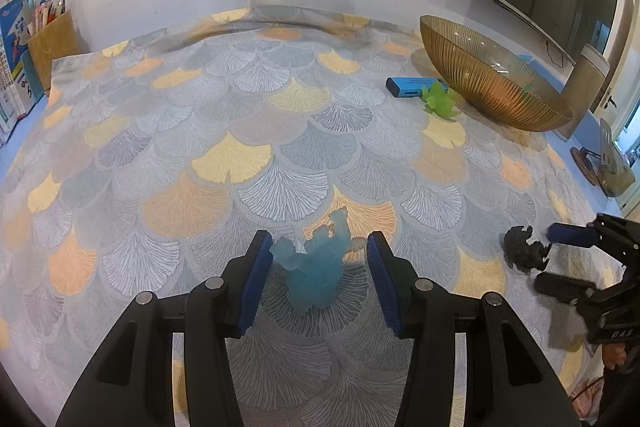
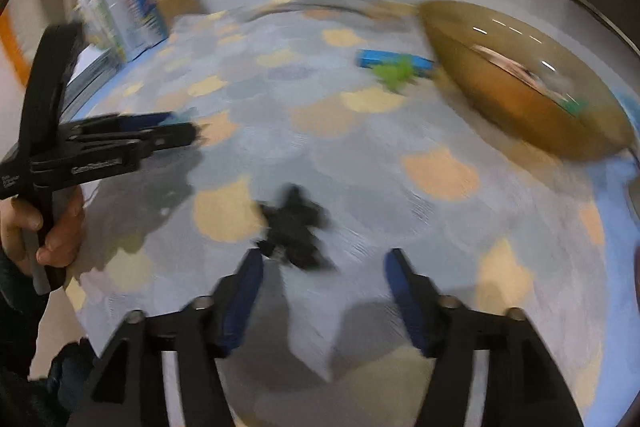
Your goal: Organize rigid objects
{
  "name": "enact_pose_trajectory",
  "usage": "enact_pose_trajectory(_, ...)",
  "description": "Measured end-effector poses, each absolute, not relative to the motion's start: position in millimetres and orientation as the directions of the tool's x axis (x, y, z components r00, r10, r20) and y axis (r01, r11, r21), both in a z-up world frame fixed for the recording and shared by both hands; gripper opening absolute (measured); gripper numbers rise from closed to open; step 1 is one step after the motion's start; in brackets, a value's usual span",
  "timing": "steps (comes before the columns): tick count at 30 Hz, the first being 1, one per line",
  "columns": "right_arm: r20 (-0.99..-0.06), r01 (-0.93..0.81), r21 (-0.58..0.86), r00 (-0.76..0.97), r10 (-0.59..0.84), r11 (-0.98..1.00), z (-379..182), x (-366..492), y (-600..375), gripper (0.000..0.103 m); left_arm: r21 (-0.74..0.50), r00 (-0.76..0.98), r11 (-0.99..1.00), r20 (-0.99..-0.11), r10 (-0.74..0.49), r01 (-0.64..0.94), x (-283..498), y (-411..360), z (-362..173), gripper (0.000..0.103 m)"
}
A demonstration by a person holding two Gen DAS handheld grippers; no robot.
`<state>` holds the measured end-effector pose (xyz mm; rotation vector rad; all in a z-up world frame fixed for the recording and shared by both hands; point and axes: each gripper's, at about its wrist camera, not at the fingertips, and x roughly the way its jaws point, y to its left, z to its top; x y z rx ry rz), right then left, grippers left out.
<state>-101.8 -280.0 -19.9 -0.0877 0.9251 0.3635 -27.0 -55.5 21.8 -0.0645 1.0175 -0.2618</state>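
A: Blue translucent figure (image 1: pixel 316 267) stands on the patterned cloth (image 1: pixel 240 107), near the table's near edge, between the pads of the left gripper (image 1: pixel 320 267). One pad looks to brush its left side, the other shows a gap, so I read the jaws as parted around it, not clamped.

B: And the right gripper (image 2: pixel 320 287)?

A: Jaws apart, nothing between them. The black figure (image 2: pixel 294 231) lies just ahead of the left-hand fingertip, off-centre. That view is blurred, so I can't say whether the pad touches it.

B: What could go wrong?

A: The blue figure is lumpy and uneven. If the pads close on a protruding limb and not the body, I'd expect it to twist or pop out. On the right, closing now would likely catch the black figure's edge and flick it across the cloth.

B: Which way do they point?

A: The blue one's long axis runs upright, leaning slightly toward the far edge. The black one lies flat; its long axis seems to run diagonally, near-right to far-left, though blur makes that uncertain.

B: Where would they go?

A: Probably the amber bowl (image 1: pixel 492 83) at the far right corner. A green figure (image 1: pixel 440 101) and blue block (image 1: pixel 412 86) sit just beside it.
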Motion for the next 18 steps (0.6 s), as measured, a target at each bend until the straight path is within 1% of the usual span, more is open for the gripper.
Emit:
enact_pose_trajectory(4,-0.772,-0.294,0.186,0.546,0.324,0.938,-18,-109,-294,0.064,-0.164,0.497,0.968,-0.835,-0.238,0.188,-27,-56,22,0.046)
enact_pose_trajectory(9,-0.767,-0.303,0.160,0.560,0.312,0.939,-18,-102,-268,0.066,-0.168,0.496,0.968,-0.834,-0.240,0.187,-28,-56,22,0.046)
enact_pose_trajectory(14,-0.766,-0.295,0.100,0.587,0.263,0.950,-19,-99,-244,0.066,-0.163,0.495,0.968,-0.836,-0.238,0.190,-27,-55,22,0.046)
enact_pose_trajectory(15,-0.766,-0.294,0.089,0.590,0.254,0.952,-20,-100,-241,0.063,-0.163,0.495,0.968,-0.836,-0.238,0.190,-27,-55,22,0.046)
enact_pose_trajectory(16,-0.764,-0.297,0.076,0.596,0.247,0.952,-20,-101,-237,0.056,-0.164,0.495,0.968,-0.836,-0.239,0.190,-27,-56,22,0.046)
enact_pose_trajectory(17,-0.761,-0.300,0.069,0.601,0.245,0.951,-20,-101,-234,0.054,-0.164,0.495,0.968,-0.836,-0.239,0.190,-27,-56,22,0.046)
enact_pose_trajectory(18,-0.756,-0.303,0.062,0.608,0.243,0.951,-20,-102,-232,0.053,-0.163,0.495,0.968,-0.836,-0.238,0.190,-27,-56,22,0.046)
